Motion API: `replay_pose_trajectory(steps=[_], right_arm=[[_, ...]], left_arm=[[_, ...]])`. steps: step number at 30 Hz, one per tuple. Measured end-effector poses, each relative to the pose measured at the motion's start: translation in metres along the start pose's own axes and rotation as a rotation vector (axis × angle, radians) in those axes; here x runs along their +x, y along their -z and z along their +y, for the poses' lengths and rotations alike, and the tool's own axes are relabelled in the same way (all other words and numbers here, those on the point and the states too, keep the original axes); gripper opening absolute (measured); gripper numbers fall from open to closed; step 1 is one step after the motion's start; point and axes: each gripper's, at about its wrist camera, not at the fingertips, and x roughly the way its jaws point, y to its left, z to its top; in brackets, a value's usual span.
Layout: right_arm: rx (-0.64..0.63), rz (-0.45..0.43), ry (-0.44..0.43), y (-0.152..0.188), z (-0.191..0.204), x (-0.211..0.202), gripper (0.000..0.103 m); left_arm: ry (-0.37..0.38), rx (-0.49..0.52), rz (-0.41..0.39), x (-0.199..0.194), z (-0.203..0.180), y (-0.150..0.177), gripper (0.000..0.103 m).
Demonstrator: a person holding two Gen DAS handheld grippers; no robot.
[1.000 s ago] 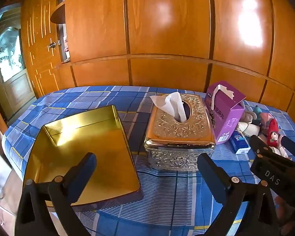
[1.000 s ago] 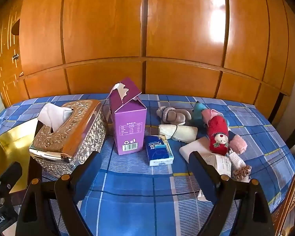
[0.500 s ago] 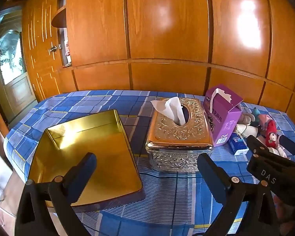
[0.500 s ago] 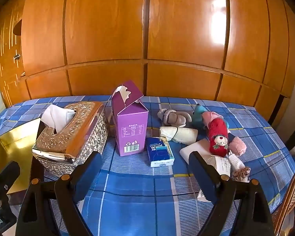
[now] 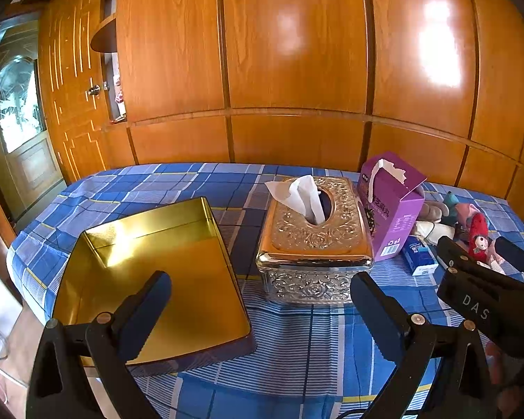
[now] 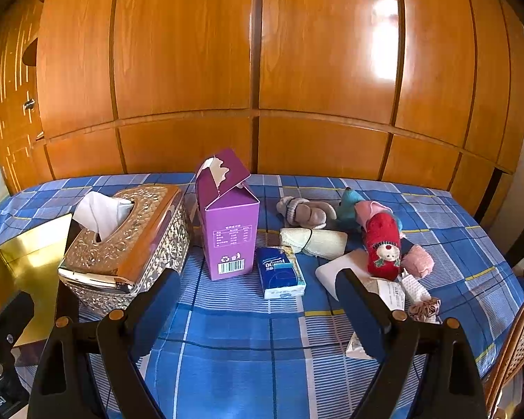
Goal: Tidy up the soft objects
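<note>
Over the last second you drew both grippers back and up a little, so the tin [image 5: 150, 272] and tissue box [image 5: 314, 241] sat lower and farther off in the left view than before. Your left gripper [image 5: 258, 296] hovered above the tabletop [image 5: 297, 349] with its fingers [image 5: 150, 300] spread wide and released, one over the tin's near edge, the other just in front of the tissue box. Your right gripper [image 6: 258, 293] hung level over bare cloth, fingers [image 6: 359, 307] likewise apart and holding nothing. The soft things lay in a loose heap ahead of its right finger: a red sock [image 6: 382, 244] across a white pad [image 6: 342, 269], a pink roll [image 6: 417, 260] touching it, a cream roll [image 6: 314, 241] and a grey toy [image 6: 304, 211] behind. A purple carton [image 6: 227, 223] and a blue tissue pack [image 6: 279, 272] stood between that heap and the tissue box, well apart from the tin at far left.
</note>
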Motion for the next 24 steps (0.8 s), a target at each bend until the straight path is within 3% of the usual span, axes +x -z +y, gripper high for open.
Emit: replay_pose_trajectory(steps=[24], right_arm=[[0.062,-0.002,0.068,-0.006,-0.04,0.004,0.092]], left_arm=[[0.017,0.043,0.007,0.0,-0.015,0.003,0.103]])
